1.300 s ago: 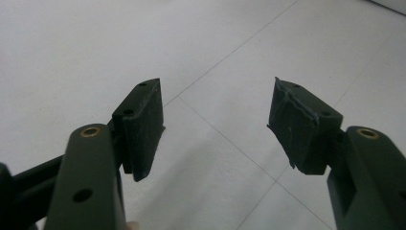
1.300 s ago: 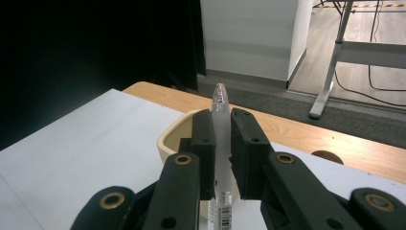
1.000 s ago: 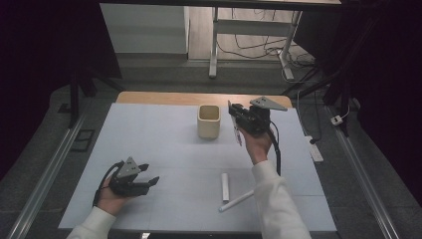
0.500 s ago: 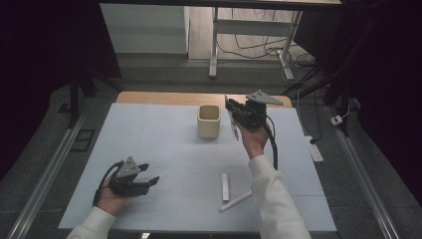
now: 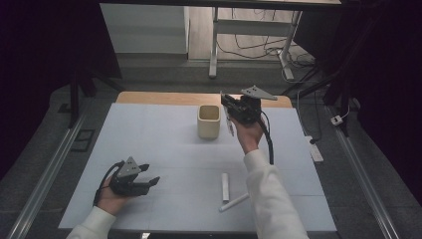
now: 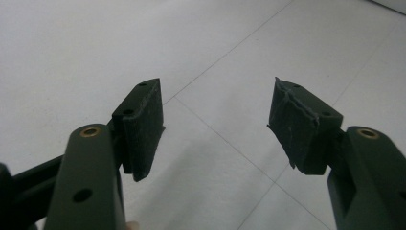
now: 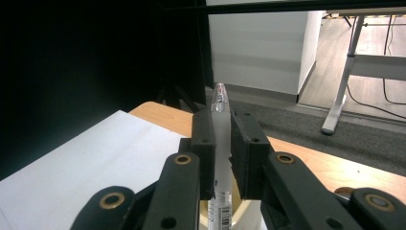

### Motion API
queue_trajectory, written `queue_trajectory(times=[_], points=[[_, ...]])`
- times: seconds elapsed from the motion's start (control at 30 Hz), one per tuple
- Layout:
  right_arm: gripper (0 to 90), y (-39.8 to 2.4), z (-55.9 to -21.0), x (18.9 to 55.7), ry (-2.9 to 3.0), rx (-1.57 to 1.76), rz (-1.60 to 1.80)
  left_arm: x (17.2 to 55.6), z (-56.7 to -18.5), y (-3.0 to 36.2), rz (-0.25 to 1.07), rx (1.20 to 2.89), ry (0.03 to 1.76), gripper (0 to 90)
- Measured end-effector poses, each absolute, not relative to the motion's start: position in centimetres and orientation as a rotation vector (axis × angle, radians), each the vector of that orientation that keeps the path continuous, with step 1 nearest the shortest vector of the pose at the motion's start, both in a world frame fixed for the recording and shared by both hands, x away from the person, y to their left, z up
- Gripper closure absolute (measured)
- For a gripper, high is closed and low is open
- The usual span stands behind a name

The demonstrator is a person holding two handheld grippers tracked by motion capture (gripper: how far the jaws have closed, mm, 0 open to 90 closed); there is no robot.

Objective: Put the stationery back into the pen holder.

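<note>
moved: right tool (image 5: 230, 115) shifted left toward the cup (image 5: 209, 121)
right tool: clamped on pen (image 7: 220, 143)
left tool (image 6: 215, 129): jaws apart, resting on bench (image 5: 164, 149)

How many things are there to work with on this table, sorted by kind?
Pens: 3, one clamped in the right gripper as the held pen, plus the pen and the second pen lying on the white mat
Cups: 1, the beige cup
Hand-held grippers: 2, counting the left gripper, open
Total: 6
</note>
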State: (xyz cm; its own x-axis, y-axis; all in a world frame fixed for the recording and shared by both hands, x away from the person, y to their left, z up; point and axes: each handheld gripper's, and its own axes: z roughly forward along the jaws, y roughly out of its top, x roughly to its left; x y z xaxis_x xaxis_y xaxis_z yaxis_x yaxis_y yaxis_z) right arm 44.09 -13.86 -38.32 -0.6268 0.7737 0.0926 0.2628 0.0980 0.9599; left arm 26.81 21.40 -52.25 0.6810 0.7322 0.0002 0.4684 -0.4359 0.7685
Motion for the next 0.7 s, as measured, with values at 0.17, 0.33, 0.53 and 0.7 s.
queue_trajectory(times=[0.17,0.33,0.53,0.7], points=[[80.4,-13.5,-38.2,44.6,1.937,1.014,1.548,26.8,-52.3,21.4,0.427,2.111,0.917,36.5],[80.4,-13.0,-38.1,45.0,1.938,1.009,1.551,26.8,-52.3,21.2,0.426,2.116,0.91,36.5],[80.4,-12.5,-38.0,45.5,1.94,1.01,1.553,26.8,-52.4,21.2,0.425,2.116,0.911,36.5],[80.4,-12.3,-37.9,45.9,1.937,1.013,1.573,26.9,-52.4,21.2,0.424,2.119,0.91,36.5]])
